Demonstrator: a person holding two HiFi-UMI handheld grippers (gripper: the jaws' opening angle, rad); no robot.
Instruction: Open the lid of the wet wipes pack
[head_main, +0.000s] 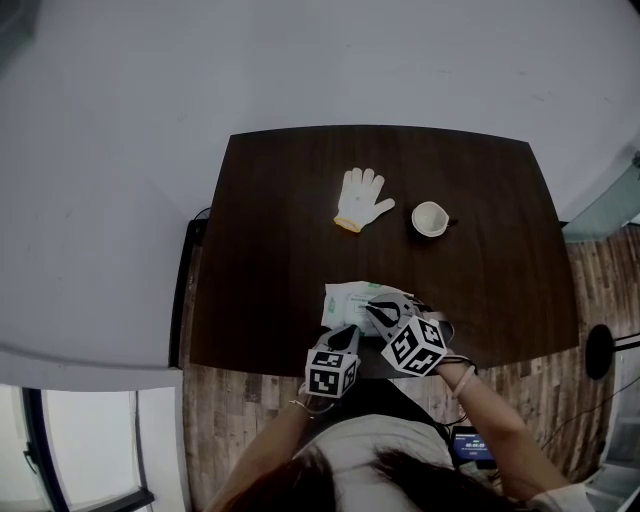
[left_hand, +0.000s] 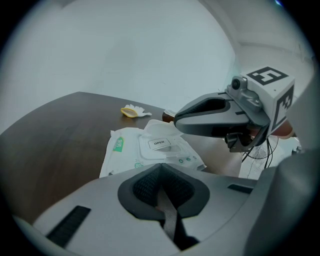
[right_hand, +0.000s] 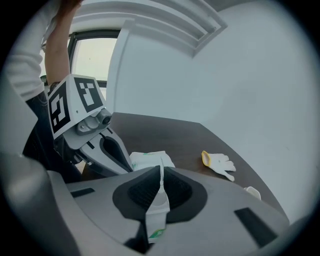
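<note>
The white wet wipes pack (head_main: 350, 300) lies near the table's front edge, its lid flap marked OPEN (left_hand: 159, 142) facing up and flat. My left gripper (head_main: 347, 332) is shut on a thin strip of the pack's near edge (left_hand: 162, 172). My right gripper (head_main: 378, 312) reaches in from the right. Its jaws are shut on a white fold of the pack's film with a green mark (right_hand: 161, 175). In the left gripper view the right gripper (left_hand: 176, 120) hangs over the pack's far end, which is raised a little. The rest of the pack (right_hand: 150, 159) shows beyond the jaws.
A white glove with a yellow cuff (head_main: 362, 200) and a small white cup (head_main: 430, 218) sit farther back on the dark wooden table (head_main: 270, 250). A pale wall runs behind the table. A person's arms and torso fill the foreground at the table's front edge.
</note>
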